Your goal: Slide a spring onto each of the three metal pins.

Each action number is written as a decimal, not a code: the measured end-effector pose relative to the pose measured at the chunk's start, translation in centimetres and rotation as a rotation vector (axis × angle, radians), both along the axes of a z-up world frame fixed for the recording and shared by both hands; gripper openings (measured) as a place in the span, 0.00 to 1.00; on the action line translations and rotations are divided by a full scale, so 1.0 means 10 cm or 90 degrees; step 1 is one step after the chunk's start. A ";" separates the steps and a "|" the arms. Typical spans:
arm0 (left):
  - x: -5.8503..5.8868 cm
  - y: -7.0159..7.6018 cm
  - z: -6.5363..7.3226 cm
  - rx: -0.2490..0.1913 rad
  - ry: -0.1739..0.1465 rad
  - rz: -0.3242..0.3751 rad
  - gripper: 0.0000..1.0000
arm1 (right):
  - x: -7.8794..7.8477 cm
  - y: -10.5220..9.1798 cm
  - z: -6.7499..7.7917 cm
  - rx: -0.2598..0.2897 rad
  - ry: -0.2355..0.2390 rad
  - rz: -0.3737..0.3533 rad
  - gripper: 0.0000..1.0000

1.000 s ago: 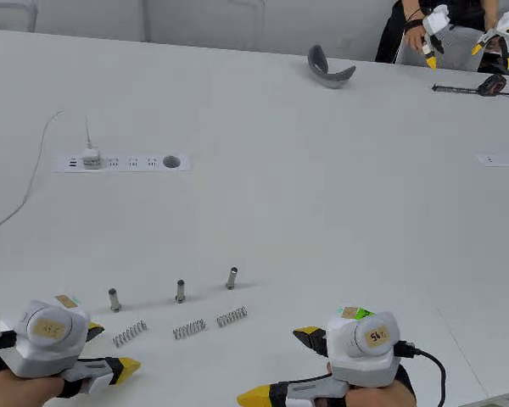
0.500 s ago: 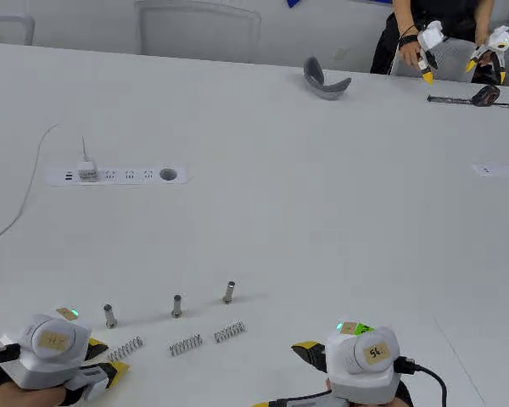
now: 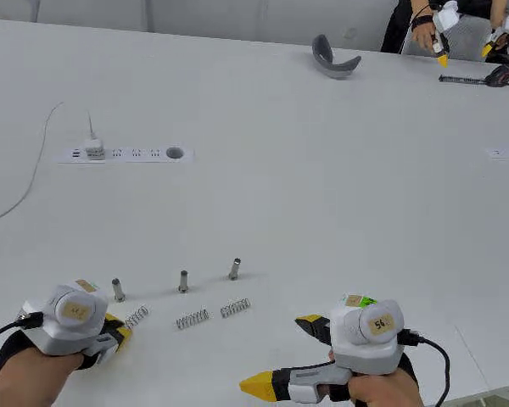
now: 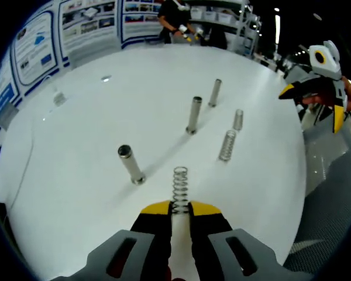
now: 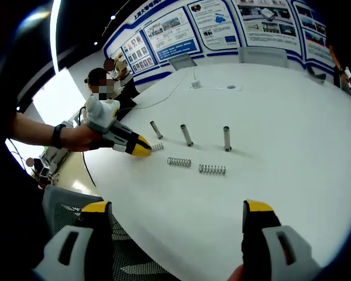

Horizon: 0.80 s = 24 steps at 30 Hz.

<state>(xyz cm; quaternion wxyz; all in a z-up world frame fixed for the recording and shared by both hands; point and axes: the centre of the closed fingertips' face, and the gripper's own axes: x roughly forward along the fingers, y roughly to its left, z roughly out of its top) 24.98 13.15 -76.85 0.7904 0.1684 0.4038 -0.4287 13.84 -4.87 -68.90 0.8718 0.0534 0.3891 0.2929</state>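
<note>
The left tongs are clenched on the near end of one spring, low in the middle of the left gripper view. The rest of the coil points toward the centre of the frame, just beside the nearest pin. The right tongs are released, with the jaws wide apart and nothing between them, at the bottom of the right gripper view.

The grip takes only the last turns, so the coil may bend, swing or jump out when it is lifted. A hard squeeze could flatten these turns, and then they would probably not pass over the pin. The pin stands free on the worktop on a narrow base, so a side push from the spring or the tongs would likely tip it.

The second spring and third spring lie in the lower middle of the head view, apart from both tongs. The second pin and third pin stand just behind them.

The springs are thin grey wire, open-coiled and light. The pins are short round metal cylinders with a dull shine. The worktop is smooth, white and matte. The tips of the tongs are yellow.
</note>
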 end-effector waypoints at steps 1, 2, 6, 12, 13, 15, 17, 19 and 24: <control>0.00 0.01 -0.01 0.004 0.001 0.006 0.11 | 0.00 0.00 0.00 0.001 0.000 0.000 0.93; 0.00 0.00 0.00 0.001 0.004 0.009 0.11 | 0.00 0.01 0.00 0.001 0.000 0.001 0.93; -0.03 -0.02 0.04 -0.020 0.021 0.027 0.11 | -0.02 0.05 -0.02 0.013 0.007 0.005 0.92; -0.09 0.02 0.12 -0.029 0.027 0.039 0.11 | -0.04 0.11 -0.03 0.020 0.010 0.011 0.91; -0.10 0.03 0.15 -0.032 0.024 0.043 0.11 | -0.04 0.12 -0.02 0.023 0.010 0.013 0.91; -0.13 0.02 0.18 -0.036 0.022 0.042 0.11 | -0.04 0.13 -0.03 0.024 0.011 0.016 0.90; -0.16 0.02 0.21 -0.039 0.022 0.041 0.11 | -0.04 0.15 -0.03 0.029 0.012 0.019 0.89; -0.20 0.01 0.23 -0.041 0.020 0.036 0.11 | -0.04 0.17 -0.02 0.033 0.012 0.020 0.89; -0.28 -0.01 0.30 -0.046 0.017 0.021 0.11 | -0.05 0.20 -0.02 0.036 0.013 0.025 0.87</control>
